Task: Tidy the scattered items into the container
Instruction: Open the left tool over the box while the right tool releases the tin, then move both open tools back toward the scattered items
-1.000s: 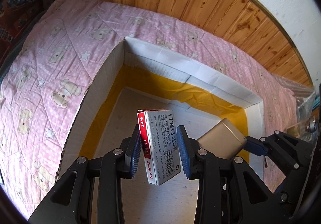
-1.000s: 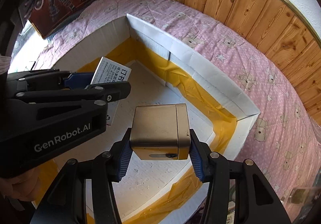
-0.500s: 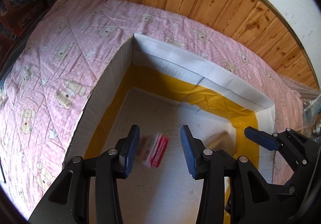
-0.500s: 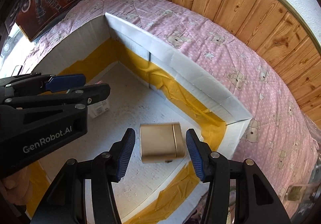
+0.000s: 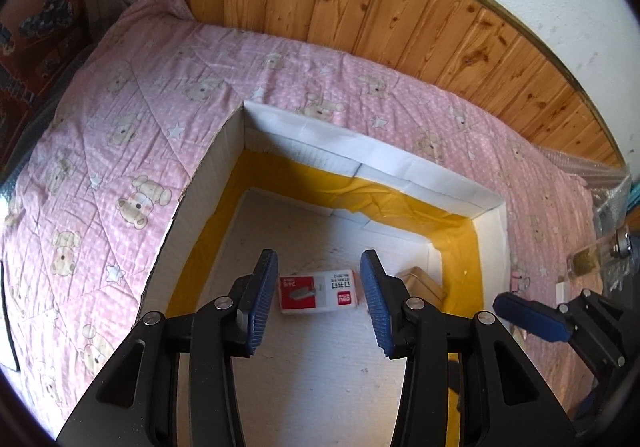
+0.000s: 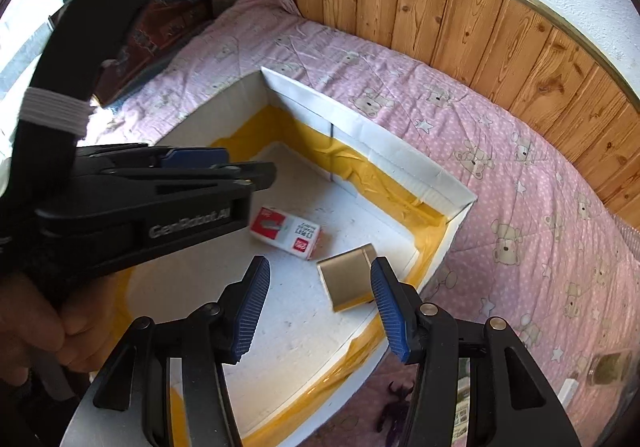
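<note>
Both hand-held grippers hang open and empty over the box (image 5: pixel 360 151) on the bed (image 5: pixel 120 135), the left (image 5: pixel 318 301) above the staple packet (image 5: pixel 318 291) lying flat, the right (image 6: pixel 320 303) above the gold tin (image 6: pixel 346 281), which seems to touch it.

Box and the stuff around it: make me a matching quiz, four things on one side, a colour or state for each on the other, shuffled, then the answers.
Things:
1. staple box
2. gold tin
3. left gripper
4. blanket

States:
A. pink, printed with bears
B. open, nothing between its pads
C. lying flat, red and white face up
D. near the container's corner, shiny

Pairs: 1-C, 2-D, 3-B, 4-A
</note>
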Tool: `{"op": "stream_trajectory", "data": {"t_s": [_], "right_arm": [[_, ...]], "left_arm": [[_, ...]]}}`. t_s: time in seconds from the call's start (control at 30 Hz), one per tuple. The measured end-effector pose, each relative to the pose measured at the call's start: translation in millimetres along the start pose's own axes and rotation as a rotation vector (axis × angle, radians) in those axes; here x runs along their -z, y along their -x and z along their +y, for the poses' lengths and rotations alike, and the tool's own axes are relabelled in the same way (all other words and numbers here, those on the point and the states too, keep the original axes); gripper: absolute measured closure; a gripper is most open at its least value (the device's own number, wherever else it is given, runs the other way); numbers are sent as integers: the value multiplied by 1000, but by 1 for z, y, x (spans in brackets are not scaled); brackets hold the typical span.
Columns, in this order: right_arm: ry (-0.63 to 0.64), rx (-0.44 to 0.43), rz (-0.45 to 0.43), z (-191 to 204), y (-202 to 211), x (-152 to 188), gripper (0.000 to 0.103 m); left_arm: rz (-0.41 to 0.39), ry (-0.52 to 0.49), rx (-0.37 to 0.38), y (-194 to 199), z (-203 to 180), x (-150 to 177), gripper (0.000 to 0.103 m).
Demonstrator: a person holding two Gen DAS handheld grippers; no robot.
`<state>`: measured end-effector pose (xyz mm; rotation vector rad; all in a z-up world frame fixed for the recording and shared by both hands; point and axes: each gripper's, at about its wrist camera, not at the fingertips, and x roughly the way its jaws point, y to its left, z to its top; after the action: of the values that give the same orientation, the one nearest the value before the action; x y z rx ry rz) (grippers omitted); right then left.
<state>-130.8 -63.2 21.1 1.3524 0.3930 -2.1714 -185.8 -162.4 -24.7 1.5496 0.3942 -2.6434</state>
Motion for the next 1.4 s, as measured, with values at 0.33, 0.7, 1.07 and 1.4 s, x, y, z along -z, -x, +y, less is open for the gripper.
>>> {"op": "stream_trajectory", "data": {"t_s": [0.33,0.7,1.07,1.4], "right_arm": [[-33,-56,-77,4,45,22,49],[-41,-117,-190,13,87,55,56],[-21,-204,-317,15,123,105,56],[-10,-200,-377,-2,149,179,56]], "left_arm": [[-64,-29,-6,41,-7,23,57],[-140,-35,12,87,-19,57,57],[-221,-65,95,129,-22,108,57],[-248,-208,240,152,-57,167,57]]}}
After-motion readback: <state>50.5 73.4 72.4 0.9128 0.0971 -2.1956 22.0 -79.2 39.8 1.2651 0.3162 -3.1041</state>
